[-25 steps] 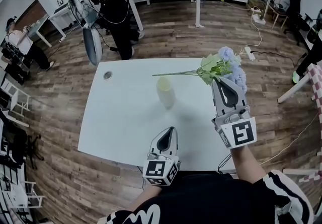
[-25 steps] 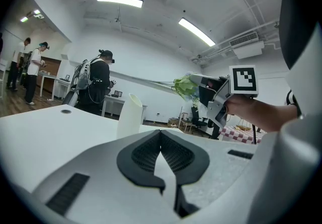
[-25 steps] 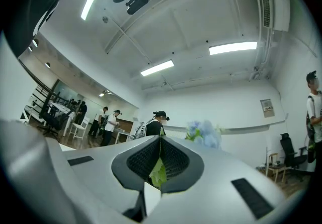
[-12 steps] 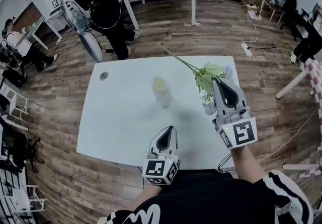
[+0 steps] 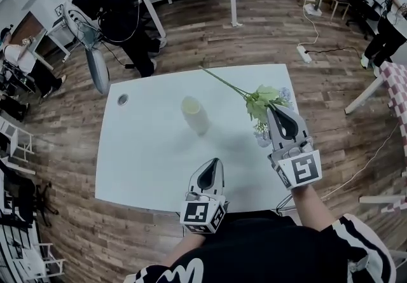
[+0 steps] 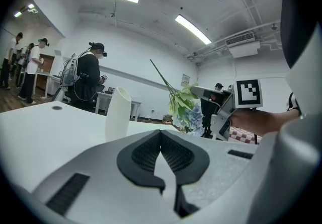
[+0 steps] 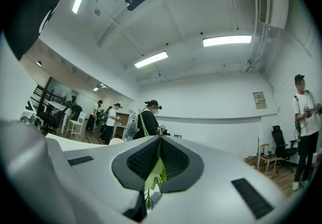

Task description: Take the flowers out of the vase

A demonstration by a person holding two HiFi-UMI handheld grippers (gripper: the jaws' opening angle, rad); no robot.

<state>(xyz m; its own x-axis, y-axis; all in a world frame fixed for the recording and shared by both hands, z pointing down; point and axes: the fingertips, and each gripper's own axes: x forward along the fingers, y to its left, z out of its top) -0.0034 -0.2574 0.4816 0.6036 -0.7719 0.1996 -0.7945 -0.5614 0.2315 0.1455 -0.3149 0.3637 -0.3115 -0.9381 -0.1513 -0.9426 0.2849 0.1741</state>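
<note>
one pale vase (image 5: 194,114) stands upright on the white bench (image 5: 146,161), and everything else i place from it. the single bunch of artificial flowers (image 5: 264,100) is out of the vase and held up to its right, clear of it. its long green stem slants back past the vase toward the bench's far edge, and its leaves and pale blue blooms sit at the jaw tips.

the head view shows both tools. the right hand-held gripper (image 5: 275,109) is right of the vase at the bunch. the left hand-held gripper (image 5: 214,164) is nearer me than the vase, at the bench's near edge.

only the right gripper view shows the grip itself: the right hand-held gripper (image 7: 160,140) is clamped on green stem and leaf between its ribbed pads. the vase's rim (image 7: 115,141) just peeps over the left jaw.

the left gripper view shows the left hand-held gripper (image 6: 161,133) closed with nothing between its pads. it also gives the side-on look that the head view lacks, with the vase (image 6: 118,115) left of the flowers (image 6: 187,112) and open space between them.

each tool carries a cube with black square markers (image 6: 248,93). a small wall sign (image 7: 259,98) is too small to read. in the head view i count three other people in the room.
</note>
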